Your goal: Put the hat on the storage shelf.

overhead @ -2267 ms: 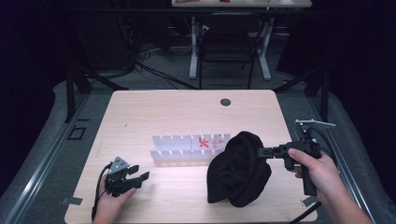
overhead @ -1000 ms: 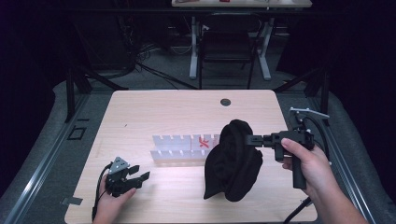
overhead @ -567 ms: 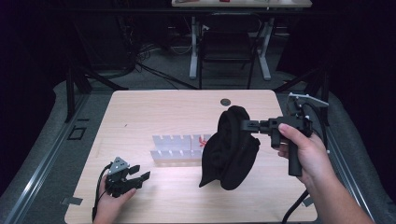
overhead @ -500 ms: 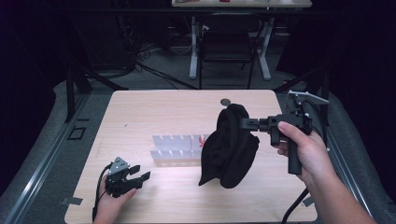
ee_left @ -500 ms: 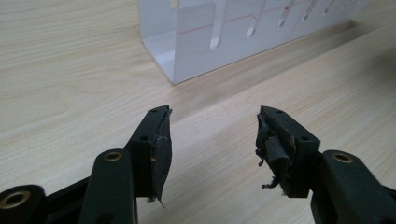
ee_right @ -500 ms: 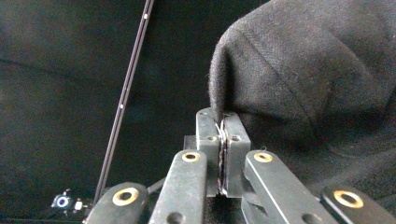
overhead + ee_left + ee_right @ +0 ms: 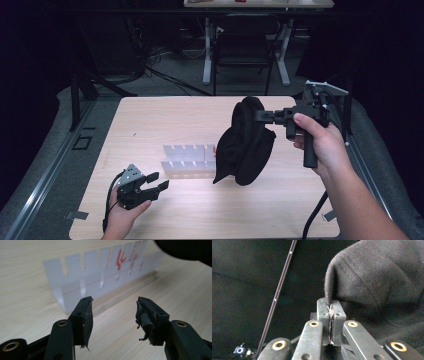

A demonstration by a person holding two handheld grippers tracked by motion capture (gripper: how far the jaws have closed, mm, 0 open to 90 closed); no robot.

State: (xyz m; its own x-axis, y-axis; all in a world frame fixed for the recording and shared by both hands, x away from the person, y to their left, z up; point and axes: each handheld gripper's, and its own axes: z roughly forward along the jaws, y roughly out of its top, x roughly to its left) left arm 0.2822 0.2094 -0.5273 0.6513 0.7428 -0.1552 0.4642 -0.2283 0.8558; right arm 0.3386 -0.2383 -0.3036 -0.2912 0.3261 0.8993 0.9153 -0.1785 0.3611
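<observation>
With the right hand-held gripper (image 7: 261, 116) pinching the black cloth (image 7: 245, 145) aloft at frame centre, keep it clamped and clear the rack (image 7: 188, 161); the left hand-held gripper (image 7: 156, 182) waits open, lower left.

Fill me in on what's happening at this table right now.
A person works at a wooden table with a gripper in each hand. The right gripper is shut on the edge of a black cloth, holding it up so it hangs above the table, partly in front of a clear slotted rack. The left gripper rests low near the table's front edge, jaws open and holding nothing, pointed toward the rack.
</observation>
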